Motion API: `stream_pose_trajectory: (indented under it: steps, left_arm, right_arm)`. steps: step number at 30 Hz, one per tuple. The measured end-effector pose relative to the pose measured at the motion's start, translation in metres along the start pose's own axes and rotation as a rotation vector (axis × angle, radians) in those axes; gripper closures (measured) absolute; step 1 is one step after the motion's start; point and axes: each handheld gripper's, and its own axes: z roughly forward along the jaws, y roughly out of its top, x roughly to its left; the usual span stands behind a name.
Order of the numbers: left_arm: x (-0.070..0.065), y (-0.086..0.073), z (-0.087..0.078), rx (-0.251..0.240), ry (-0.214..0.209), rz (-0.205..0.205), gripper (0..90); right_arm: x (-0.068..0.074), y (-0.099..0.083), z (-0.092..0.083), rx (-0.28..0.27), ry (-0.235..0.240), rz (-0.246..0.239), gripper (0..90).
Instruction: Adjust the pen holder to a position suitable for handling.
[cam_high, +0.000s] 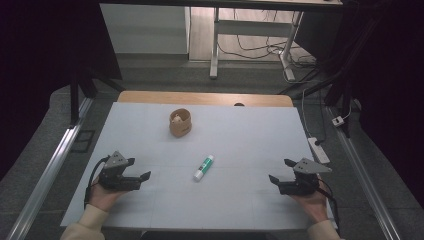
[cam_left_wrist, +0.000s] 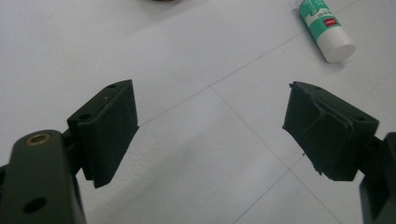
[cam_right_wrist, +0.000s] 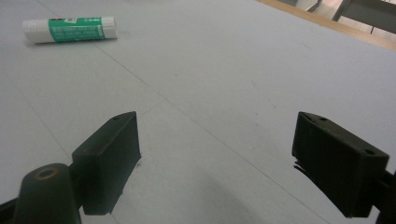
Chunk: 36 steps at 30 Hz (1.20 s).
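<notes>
A pale grey counter (cam_high: 240, 125) with faint grid lines and a wooden far edge stands in a dark room. The glue stick (cam_high: 203, 167) lies at its middle, well apart from both tongs, left (cam_high: 141, 170) and right (cam_high: 280, 171), each wide and empty. A wooden cup (cam_high: 180, 123) stands farther back.

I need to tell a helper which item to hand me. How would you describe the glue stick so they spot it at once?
Start from the white table top and look to its middle, between the two grippers. Nearer the person than the round wooden cup lies the glue stick, flat on its side. It is the one slim white tube with a green label.
</notes>
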Motion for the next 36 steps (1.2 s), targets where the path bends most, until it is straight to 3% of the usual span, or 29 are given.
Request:
stream_pose_trajectory:
  steps: [24,26,31,36]
  left_arm:
    - [-0.004,0.000,-0.003,0.002,0.004,0.020,19.0]
    - [-0.007,0.002,-0.003,0.013,0.025,0.044,19.1]
    - [-0.013,0.005,-0.004,0.017,0.024,0.067,19.3]
    - [-0.014,0.010,-0.004,0.013,0.020,0.061,19.5]
  right_arm:
    - [0.005,-0.004,0.007,0.039,0.044,-0.003,19.9]
    - [0.004,-0.004,0.007,0.033,0.045,0.004,19.7]
    - [0.004,-0.003,0.007,0.031,0.044,0.005,19.7]
    - [0.004,-0.004,0.007,0.035,0.045,0.004,20.4]
